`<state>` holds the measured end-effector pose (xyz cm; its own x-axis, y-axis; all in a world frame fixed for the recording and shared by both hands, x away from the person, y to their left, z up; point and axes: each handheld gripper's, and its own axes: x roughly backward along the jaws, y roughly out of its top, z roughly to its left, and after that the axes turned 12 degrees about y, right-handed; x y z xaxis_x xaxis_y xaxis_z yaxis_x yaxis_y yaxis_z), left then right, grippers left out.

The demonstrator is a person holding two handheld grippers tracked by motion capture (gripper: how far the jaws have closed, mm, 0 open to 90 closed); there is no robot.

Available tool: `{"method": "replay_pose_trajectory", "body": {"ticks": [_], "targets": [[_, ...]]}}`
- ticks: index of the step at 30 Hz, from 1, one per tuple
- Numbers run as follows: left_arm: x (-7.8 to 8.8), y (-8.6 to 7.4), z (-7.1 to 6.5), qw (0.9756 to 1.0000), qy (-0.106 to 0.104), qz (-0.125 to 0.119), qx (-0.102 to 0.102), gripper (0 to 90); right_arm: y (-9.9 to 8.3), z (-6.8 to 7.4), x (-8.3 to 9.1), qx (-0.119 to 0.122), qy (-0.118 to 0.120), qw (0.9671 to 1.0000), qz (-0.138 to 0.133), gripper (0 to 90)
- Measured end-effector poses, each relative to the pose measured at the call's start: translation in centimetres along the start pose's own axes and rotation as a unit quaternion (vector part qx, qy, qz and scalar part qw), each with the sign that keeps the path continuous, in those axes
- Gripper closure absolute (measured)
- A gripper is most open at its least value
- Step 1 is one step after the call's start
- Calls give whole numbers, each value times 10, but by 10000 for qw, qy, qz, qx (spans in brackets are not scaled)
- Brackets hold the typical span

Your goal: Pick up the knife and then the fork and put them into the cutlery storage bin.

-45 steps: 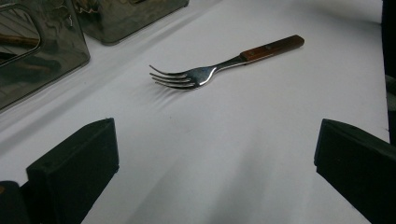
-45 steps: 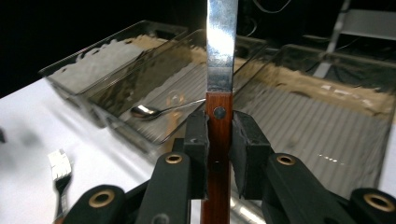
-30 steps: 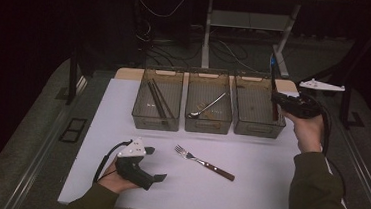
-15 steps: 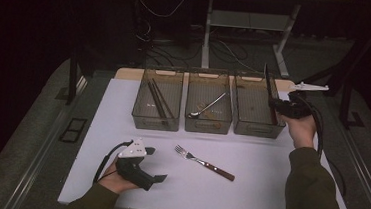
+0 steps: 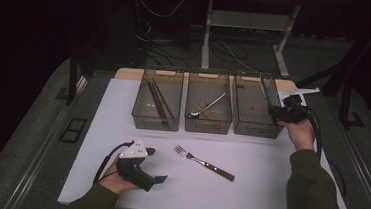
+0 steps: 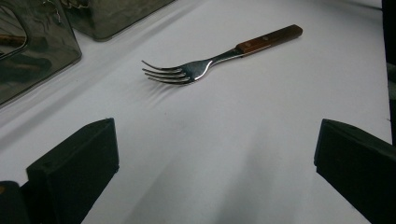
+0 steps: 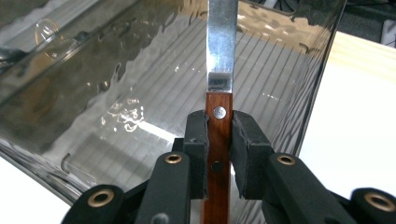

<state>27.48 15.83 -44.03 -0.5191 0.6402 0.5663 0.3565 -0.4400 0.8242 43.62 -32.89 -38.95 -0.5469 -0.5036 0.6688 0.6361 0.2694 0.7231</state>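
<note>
The right claw [image 7: 219, 135] was clenched on the wooden handle of a knife [image 7: 219, 70], pads pressing just behind the rivet, blade pointing away over the right-hand bin [image 5: 256, 110]. The knife looked light, stiff, with slick steel; the grippy handle seemed the safest hold. The left claw [image 6: 215, 158] rested released on the bench [image 5: 249, 159], and a fork [image 6: 219, 58] lay just ahead of it, untouched.

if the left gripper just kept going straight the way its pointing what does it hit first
Most likely the wooden-handled metal fork lying on the white table. The open left gripper has bare tabletop ahead of it up to the tines; depth is hard to judge, so it might pass just over them.
</note>
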Motion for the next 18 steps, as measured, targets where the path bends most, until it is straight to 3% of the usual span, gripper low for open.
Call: {"method": "replay_pose_trajectory", "body": {"ticks": [3, 8, 14, 18], "targets": [[0, 0, 0, 10000, -2, -5, -6, 0, -1, 0, 0, -2, -2, 10000, -9, 755], [0, 0, 0, 10000, -7, 0, 1, 0, 0, -2, 8, -93, 89, 9993, -337, 619], [0, 0, 0, 10000, -6, -2, 6, 0, 0, 0, 21, -245, 473, 9963, -678, 522], [-1, 0, 0, 10000, -5, 16, -13, 0, -3, 9, 31, -227, 717, 9937, -828, 480]]}}
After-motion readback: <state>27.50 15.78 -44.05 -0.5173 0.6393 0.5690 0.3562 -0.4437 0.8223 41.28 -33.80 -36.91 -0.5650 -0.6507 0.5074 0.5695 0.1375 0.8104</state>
